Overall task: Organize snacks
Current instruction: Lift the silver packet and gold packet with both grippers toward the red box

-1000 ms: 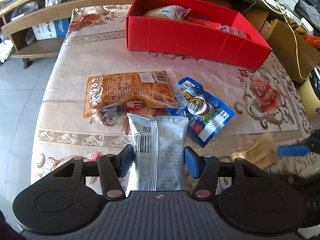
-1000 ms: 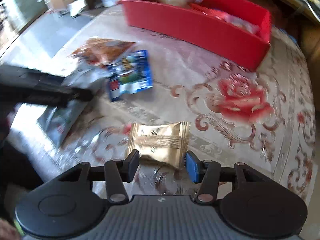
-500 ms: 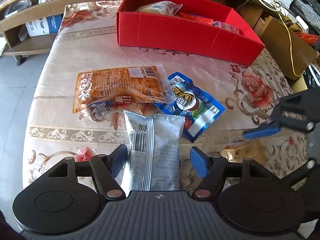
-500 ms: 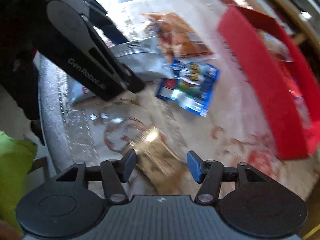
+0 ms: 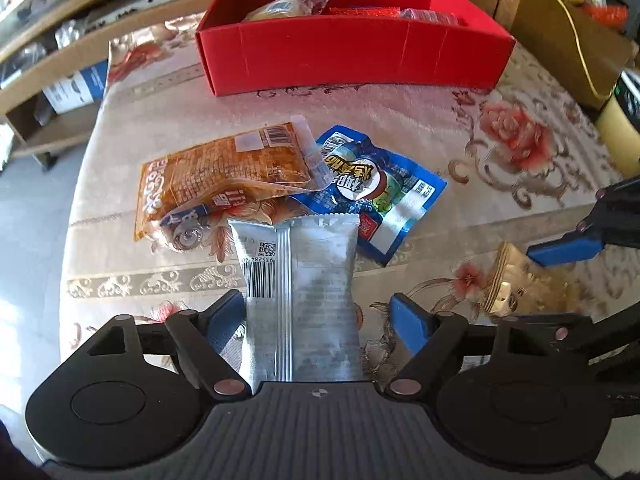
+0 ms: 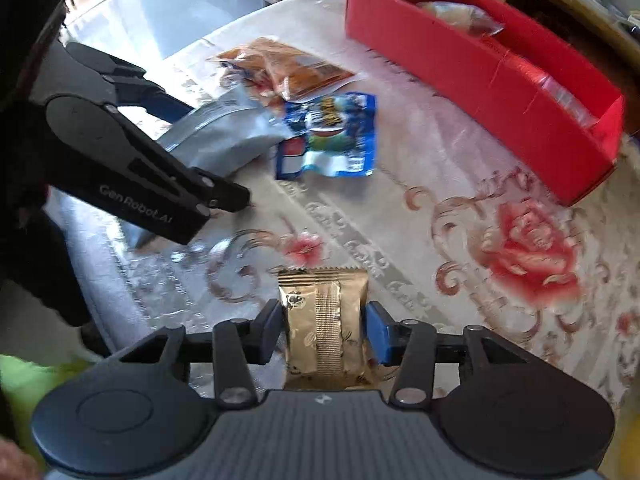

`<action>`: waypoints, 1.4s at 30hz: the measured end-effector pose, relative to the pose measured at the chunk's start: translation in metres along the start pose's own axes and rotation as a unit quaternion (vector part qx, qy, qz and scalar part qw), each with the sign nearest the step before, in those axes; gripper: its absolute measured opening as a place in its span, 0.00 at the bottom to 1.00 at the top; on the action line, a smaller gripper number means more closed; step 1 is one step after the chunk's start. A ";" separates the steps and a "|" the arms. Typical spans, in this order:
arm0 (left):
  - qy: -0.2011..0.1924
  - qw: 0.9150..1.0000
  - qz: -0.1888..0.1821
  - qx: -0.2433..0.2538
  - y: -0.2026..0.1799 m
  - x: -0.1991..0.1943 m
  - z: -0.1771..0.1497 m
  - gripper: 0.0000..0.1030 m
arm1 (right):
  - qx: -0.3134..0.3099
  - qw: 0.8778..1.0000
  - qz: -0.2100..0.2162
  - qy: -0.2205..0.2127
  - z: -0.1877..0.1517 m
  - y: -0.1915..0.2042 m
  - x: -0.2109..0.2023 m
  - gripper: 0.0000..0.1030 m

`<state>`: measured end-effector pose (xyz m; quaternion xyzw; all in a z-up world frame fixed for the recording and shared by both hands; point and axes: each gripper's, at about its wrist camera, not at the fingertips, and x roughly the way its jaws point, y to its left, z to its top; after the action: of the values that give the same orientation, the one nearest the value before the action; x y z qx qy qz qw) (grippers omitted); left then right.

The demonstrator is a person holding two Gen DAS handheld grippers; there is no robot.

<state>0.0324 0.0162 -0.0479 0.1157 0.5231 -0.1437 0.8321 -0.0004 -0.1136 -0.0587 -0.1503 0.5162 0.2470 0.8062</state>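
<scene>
A silver snack packet [image 5: 300,272] lies on the floral tablecloth between the jaws of my left gripper [image 5: 318,310]. Those jaws are opening, and the right pad stands clear of the packet. My right gripper [image 6: 326,330] points down at a gold snack packet [image 6: 324,304]; its jaws are closing and both pads meet the packet's sides. An orange packet [image 5: 224,176] and a blue packet [image 5: 372,188] lie just beyond the silver one. The red box [image 5: 352,56] at the far side holds several snacks.
The table's left edge drops to a tiled floor [image 5: 24,208]. Wooden shelving [image 5: 60,52] stands behind at the left, and a cardboard box [image 5: 560,40] with a yellow cable at the right. My right gripper's blue finger [image 5: 560,249] shows beside the gold packet [image 5: 516,284].
My left jaws have spread apart from the silver packet, which stays on the cloth. The right gripper rolled, came down over the gold packet and narrowed onto it.
</scene>
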 end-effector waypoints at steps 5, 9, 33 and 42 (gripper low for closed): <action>-0.003 1.000 0.002 -0.005 0.001 -0.001 0.000 0.78 | 0.010 1.000 0.000 -0.014 -0.004 -0.004 -0.003 0.43; -0.008 1.000 -0.001 -0.001 -0.001 -0.001 -0.002 0.83 | 0.018 0.999 0.036 -0.020 -0.006 -0.007 -0.003 0.83; -0.014 1.000 -0.013 -0.008 -0.007 -0.011 -0.004 0.55 | 0.055 0.998 -0.019 -0.030 -0.014 -0.006 -0.016 0.38; -0.016 1.000 0.005 0.002 -0.007 -0.003 -0.004 0.73 | 0.068 0.997 -0.034 -0.024 -0.011 -0.010 -0.006 0.38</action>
<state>0.0253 0.0115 -0.0468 0.1177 0.5088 -0.1420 0.8409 -0.0055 -0.1290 -0.0586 -0.1065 0.5067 0.1875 0.8347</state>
